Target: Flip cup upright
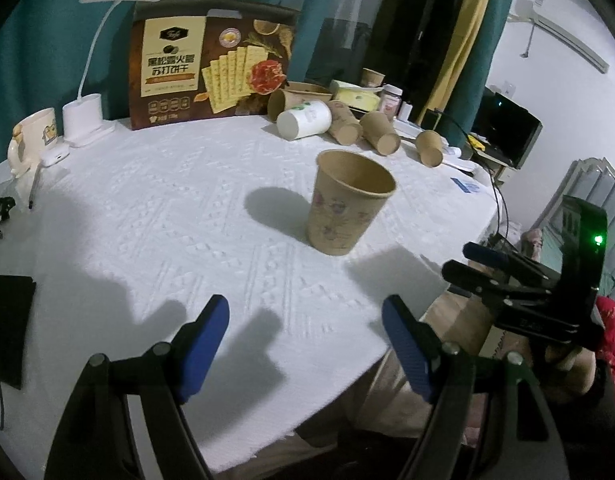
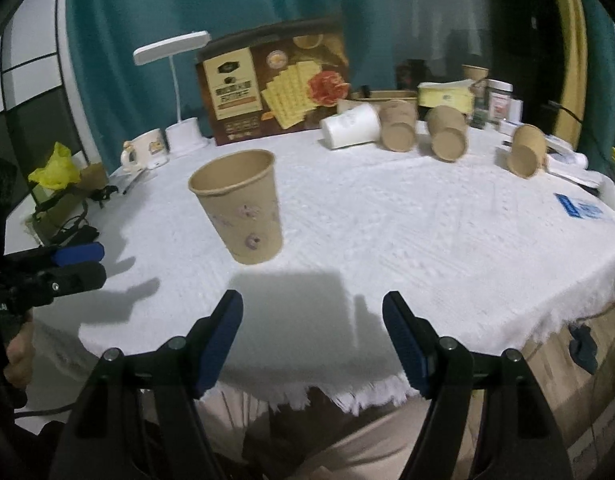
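A brown paper cup [image 1: 349, 204] with a faint flower print stands upright, mouth up, on the white tablecloth [image 1: 167, 208]; the right wrist view shows the same cup [image 2: 241, 206] left of centre. My left gripper [image 1: 305, 350] hangs open over the near edge of the table, well short of the cup, with nothing between its blue pads. My right gripper [image 2: 312, 344] is open too, back from the cup at the table's front edge and empty. Each gripper shows in the other's view: the right gripper [image 1: 473, 262] at the right, the left gripper [image 2: 89, 262] at the left.
At the back lie several brown paper cups [image 1: 381, 132] on their sides and one white cup [image 1: 303, 119]. A cracker box [image 1: 211, 64], a white desk lamp [image 1: 85, 116] and a mug [image 1: 31, 136] stand behind. Jars and a yellow box [image 2: 447, 96] crowd the back right. A black cable [image 1: 495, 196] runs off the right edge.
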`<state>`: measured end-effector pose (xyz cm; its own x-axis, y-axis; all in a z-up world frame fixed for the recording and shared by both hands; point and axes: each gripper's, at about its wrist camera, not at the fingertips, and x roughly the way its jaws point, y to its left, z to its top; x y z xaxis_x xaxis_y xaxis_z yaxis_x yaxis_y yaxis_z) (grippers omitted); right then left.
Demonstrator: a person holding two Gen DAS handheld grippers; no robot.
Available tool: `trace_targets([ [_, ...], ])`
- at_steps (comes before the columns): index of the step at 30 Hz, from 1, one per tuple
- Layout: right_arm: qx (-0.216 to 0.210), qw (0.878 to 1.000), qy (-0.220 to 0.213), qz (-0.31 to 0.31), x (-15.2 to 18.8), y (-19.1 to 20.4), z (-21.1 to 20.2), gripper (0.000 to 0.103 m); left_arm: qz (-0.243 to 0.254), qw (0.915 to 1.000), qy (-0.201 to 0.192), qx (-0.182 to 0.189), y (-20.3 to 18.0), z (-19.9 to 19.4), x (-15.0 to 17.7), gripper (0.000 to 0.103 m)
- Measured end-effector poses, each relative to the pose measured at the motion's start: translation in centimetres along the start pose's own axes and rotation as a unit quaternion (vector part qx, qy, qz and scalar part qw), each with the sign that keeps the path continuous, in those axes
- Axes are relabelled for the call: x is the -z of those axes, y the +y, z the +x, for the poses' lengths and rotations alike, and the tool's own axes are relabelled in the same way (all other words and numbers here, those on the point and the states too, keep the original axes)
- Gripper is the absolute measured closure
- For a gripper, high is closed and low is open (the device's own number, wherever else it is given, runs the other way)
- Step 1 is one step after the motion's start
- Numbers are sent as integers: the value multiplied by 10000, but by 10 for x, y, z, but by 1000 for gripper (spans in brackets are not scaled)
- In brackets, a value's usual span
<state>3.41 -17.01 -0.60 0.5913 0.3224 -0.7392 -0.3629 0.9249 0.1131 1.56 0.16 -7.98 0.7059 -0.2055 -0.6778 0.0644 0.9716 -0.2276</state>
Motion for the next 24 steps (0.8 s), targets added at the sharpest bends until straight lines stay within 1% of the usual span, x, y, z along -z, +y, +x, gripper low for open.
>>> trace_targets([
  [4, 188, 9997, -48, 166, 4, -8, -20, 33, 127, 9999, -99, -10, -10, -5, -3, 24],
  [8, 332, 9990, -140, 260, 2, -14, -37, 33, 312, 9991, -279, -49, -21, -13, -8, 24],
  [15, 516, 9970, -499, 299, -15, -21, -73, 33, 603, 9966, -549, -67, -37, -27, -19, 24],
  [18, 602, 9958, -643, 254, -25, -21, -86, 33, 826, 9932, -801, -179, -41, -39, -25, 24],
  [24, 799, 9910, -1074, 36, -45, -13, -119, 32, 1092, 9848, -1316, -312, -50, -64, -40, 24],
])
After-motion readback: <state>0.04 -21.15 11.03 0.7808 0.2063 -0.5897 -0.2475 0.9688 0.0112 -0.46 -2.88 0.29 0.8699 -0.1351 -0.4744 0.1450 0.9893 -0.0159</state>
